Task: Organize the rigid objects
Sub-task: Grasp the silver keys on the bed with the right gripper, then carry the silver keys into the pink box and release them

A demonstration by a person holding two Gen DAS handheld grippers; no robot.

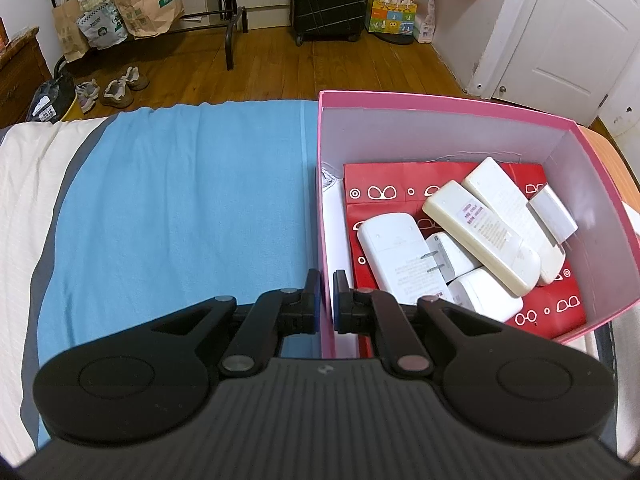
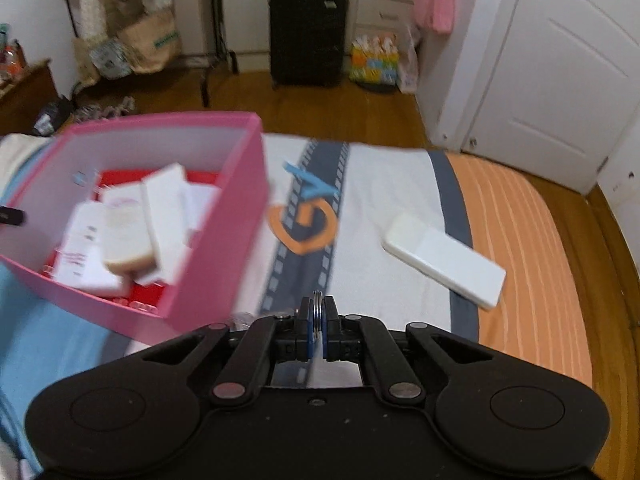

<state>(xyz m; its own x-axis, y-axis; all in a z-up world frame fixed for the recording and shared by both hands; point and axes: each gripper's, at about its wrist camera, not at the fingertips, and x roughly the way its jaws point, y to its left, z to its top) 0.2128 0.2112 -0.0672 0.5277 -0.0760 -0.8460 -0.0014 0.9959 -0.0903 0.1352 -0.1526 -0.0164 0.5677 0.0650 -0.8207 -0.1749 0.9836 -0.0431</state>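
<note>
A pink box (image 1: 440,98) stands on the bed and holds several white remotes (image 1: 480,232) and chargers (image 1: 448,256) on red paper. My left gripper (image 1: 326,300) is shut on the box's left wall, one finger inside and one outside. In the right wrist view the pink box (image 2: 224,240) is at the left and blurred. My right gripper (image 2: 318,320) is shut on a small metal ring (image 2: 318,312). A white remote (image 2: 444,260) lies on the bed to the right of it.
The bed has a blue blanket (image 1: 180,208), a white printed sheet (image 2: 380,200) and an orange striped cover (image 2: 520,240). Beyond the bed are wooden floor, a black suitcase (image 2: 308,36), paper bags (image 1: 148,4), shoes (image 1: 116,88) and a white door (image 2: 560,60).
</note>
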